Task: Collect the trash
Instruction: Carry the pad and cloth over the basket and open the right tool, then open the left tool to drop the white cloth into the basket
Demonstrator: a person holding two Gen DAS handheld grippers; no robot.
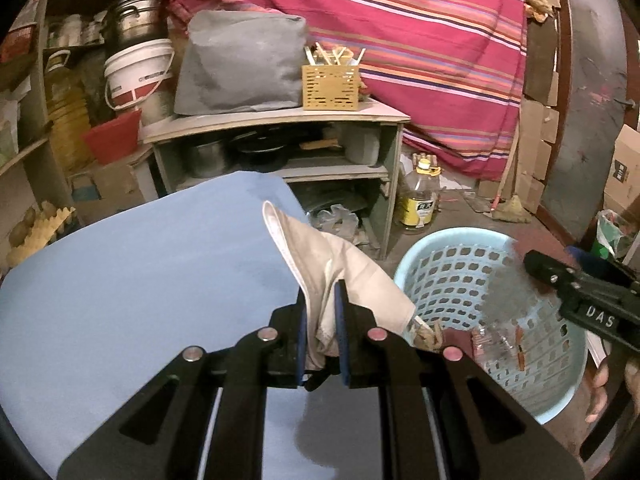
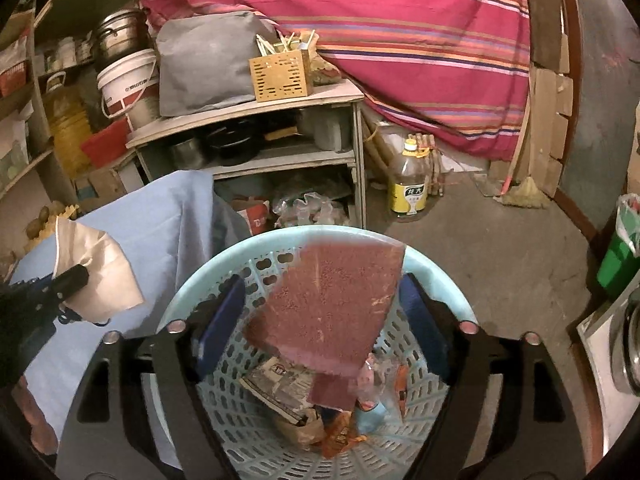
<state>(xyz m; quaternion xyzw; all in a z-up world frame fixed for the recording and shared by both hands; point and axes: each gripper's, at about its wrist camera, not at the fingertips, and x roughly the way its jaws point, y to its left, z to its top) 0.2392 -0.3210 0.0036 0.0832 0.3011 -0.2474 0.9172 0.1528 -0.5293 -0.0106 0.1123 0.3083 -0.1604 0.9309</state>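
Observation:
My left gripper (image 1: 322, 292) is shut on a crumpled beige paper bag (image 1: 320, 248), held over the right edge of the blue-covered table (image 1: 140, 280). It also shows at the left of the right wrist view, left gripper (image 2: 72, 278) with the bag (image 2: 100, 264). My right gripper (image 2: 320, 300) stands open above the light blue perforated basket (image 2: 192, 280). A maroon rough sheet (image 2: 328, 304) hangs loose and blurred between the jaws, with neither pad pressing it. Several wrappers and papers (image 2: 304, 400) lie in the basket. The basket (image 1: 440, 248) stands on the floor right of the table.
A grey shelf unit (image 1: 280, 120) with pots, a grey bag and a wooden utensil box stands behind the table. An oil bottle (image 2: 410, 184) and a broom (image 2: 524, 196) are on the floor beyond the basket. A green bin (image 2: 620, 260) sits at the right.

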